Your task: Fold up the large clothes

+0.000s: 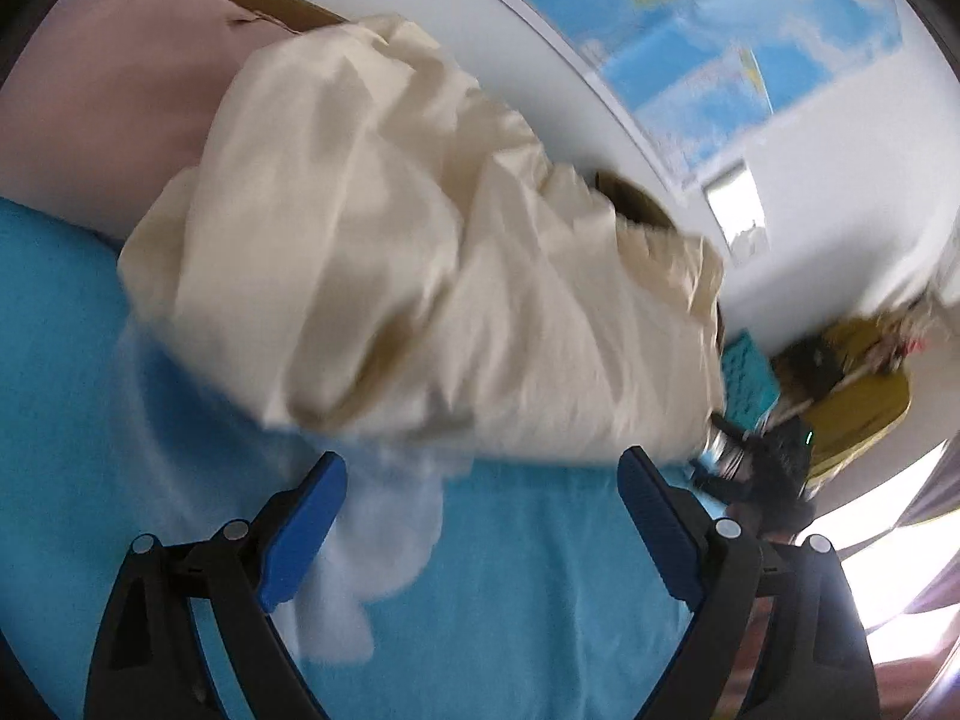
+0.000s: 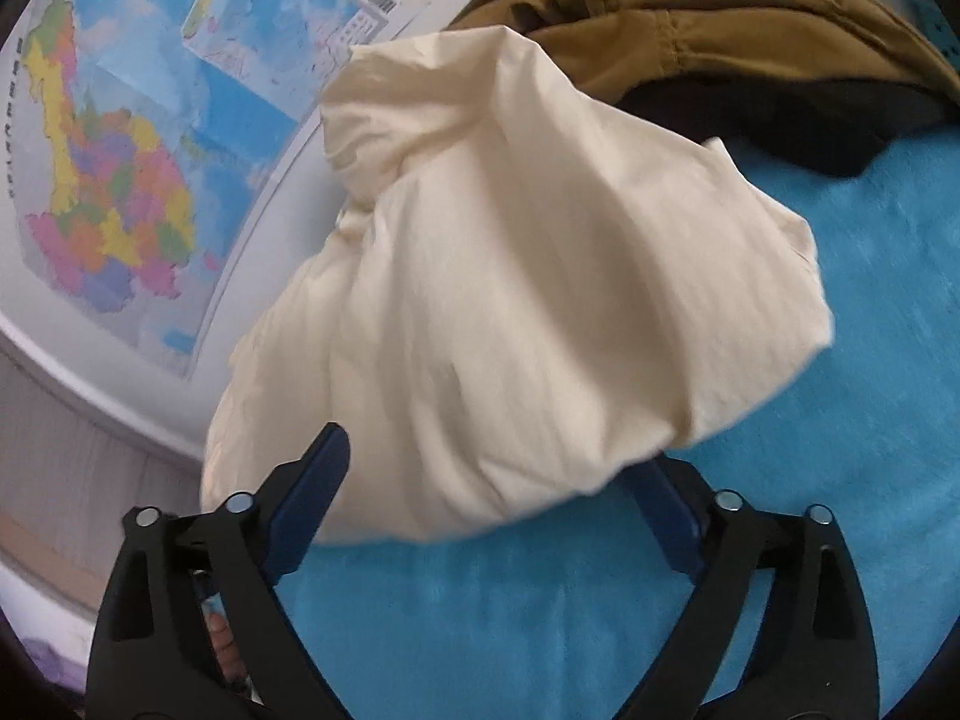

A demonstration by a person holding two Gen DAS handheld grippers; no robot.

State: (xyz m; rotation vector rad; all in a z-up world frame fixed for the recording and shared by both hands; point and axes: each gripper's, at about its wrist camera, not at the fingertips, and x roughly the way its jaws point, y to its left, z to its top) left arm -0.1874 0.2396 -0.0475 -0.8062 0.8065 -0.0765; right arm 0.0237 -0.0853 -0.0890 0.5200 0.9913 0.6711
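Observation:
A crumpled cream garment (image 1: 420,252) lies in a heap on the blue bed cover (image 1: 540,588). My left gripper (image 1: 480,474) hovers just before the heap's near edge, open, with nothing pressed between its blue pads (image 1: 300,534). In the right wrist view the same cream garment (image 2: 528,276) bulges down between the spread jaws of my right gripper (image 2: 489,468). The right gripper is open, and the cloth's edge drapes over and hides the tip of its right finger. The left finger (image 2: 312,498) shows beside the cloth.
A pink garment (image 1: 114,96) lies beyond the heap on the left. An olive-brown garment (image 2: 720,12) and a black one (image 2: 810,120) lie behind it. A wall with coloured maps (image 2: 108,192) borders the bed. Blue cover (image 2: 780,540) spreads in front.

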